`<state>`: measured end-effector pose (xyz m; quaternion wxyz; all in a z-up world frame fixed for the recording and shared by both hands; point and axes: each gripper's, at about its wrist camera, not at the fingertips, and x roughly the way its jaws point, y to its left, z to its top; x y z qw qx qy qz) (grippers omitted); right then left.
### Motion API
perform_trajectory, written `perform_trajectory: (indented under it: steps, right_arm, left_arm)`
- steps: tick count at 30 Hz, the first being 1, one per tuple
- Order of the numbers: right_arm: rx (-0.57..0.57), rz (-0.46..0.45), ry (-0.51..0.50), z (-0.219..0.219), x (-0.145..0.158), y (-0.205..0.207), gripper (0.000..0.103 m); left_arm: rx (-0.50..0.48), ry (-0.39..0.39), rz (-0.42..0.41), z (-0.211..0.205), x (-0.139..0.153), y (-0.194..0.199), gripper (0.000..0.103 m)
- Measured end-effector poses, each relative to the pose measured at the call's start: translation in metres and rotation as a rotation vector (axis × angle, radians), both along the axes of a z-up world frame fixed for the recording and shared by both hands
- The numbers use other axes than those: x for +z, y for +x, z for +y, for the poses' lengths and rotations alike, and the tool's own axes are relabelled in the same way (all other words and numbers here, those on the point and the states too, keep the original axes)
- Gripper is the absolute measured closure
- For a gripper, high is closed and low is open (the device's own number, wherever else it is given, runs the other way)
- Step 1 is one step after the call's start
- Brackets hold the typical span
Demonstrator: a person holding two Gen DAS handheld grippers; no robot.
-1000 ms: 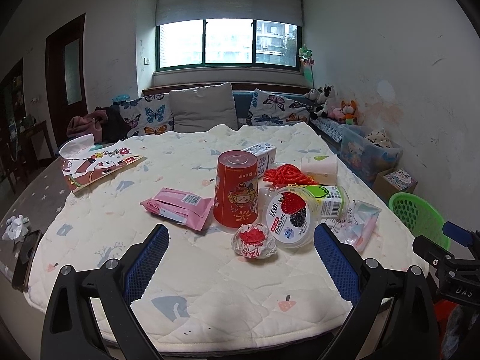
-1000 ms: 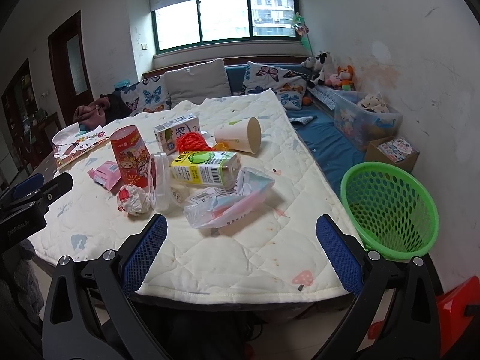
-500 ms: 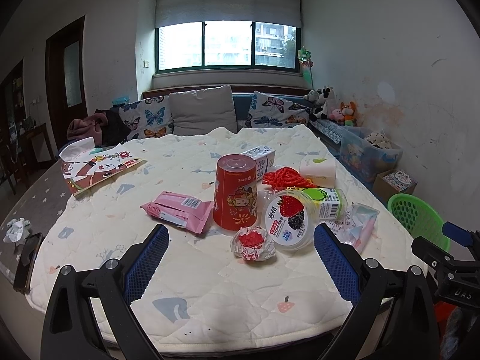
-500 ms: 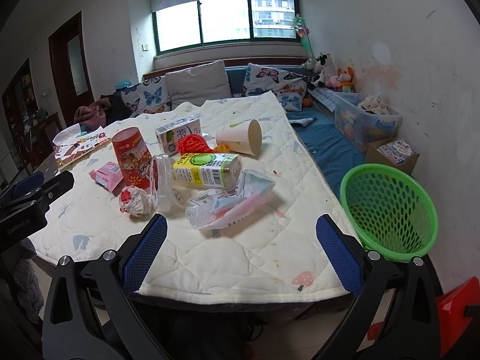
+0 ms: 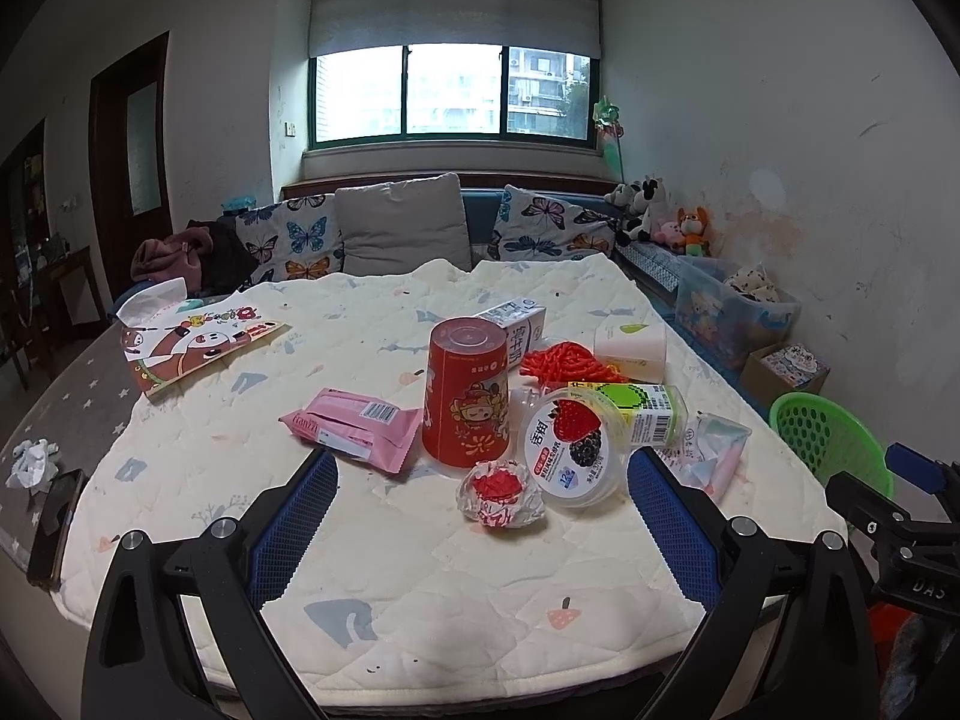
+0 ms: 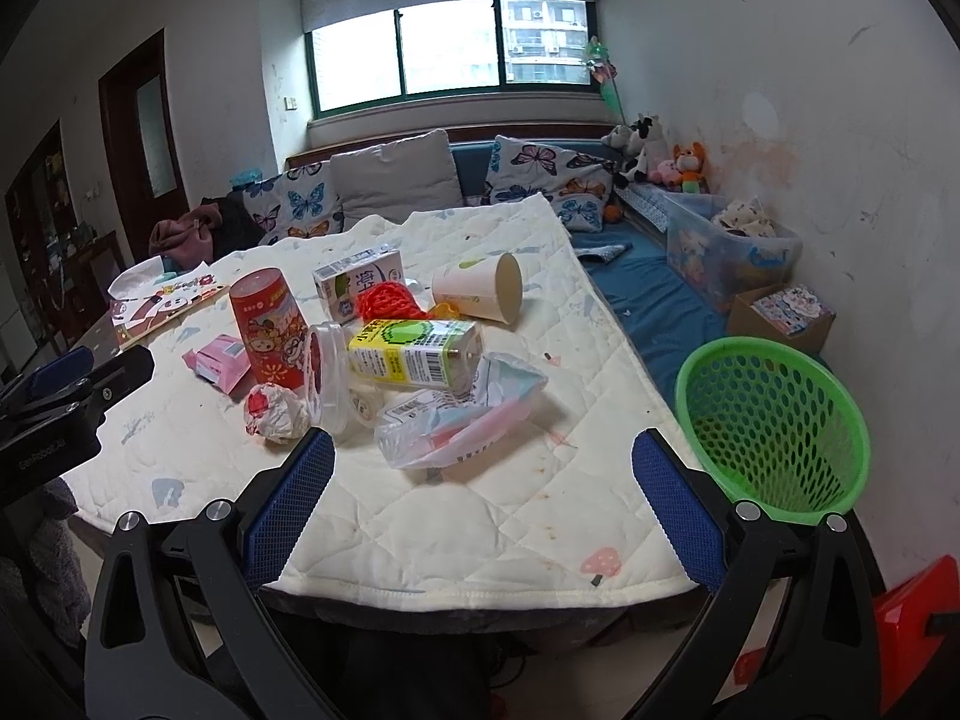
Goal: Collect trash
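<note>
Trash lies clustered on the quilted table (image 5: 420, 600): a red cup upside down (image 5: 467, 393), a pink wrapper (image 5: 351, 429), a crumpled red-and-white wrapper (image 5: 501, 491), a yogurt tub on its side (image 5: 570, 456), a green-yellow drink carton (image 6: 414, 351), a clear plastic bag (image 6: 459, 420), a tipped paper cup (image 6: 480, 288), a red net (image 6: 387, 303) and a milk carton (image 6: 357, 282). My left gripper (image 5: 480, 522) is open, just short of the crumpled wrapper. My right gripper (image 6: 483, 498) is open, near the plastic bag. A green basket (image 6: 774, 420) stands right of the table.
A picture book (image 5: 192, 348) lies at the table's far left. A sofa with butterfly cushions (image 5: 396, 234) runs behind. Toy bins (image 6: 732, 249) and a cardboard box (image 6: 786, 315) line the right wall. A phone (image 5: 54, 525) and crumpled paper (image 5: 33, 462) rest on a grey surface to the left.
Both views have pulled back and up slightly; the trash cluster sits a little farther from the fingers. Nothing on the table has moved.
</note>
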<state>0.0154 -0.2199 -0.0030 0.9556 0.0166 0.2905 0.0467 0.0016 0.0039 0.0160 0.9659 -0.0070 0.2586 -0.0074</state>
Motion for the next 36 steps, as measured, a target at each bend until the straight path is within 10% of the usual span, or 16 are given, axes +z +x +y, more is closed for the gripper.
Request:
perform_trajectory:
  steps: [36]
  right_arm:
    - [0.056,0.084,0.027,0.011,-0.008,0.070,0.008]
  left_arm:
    - [0.079,-0.041,0.093,0.043,-0.003,0.069,0.008]
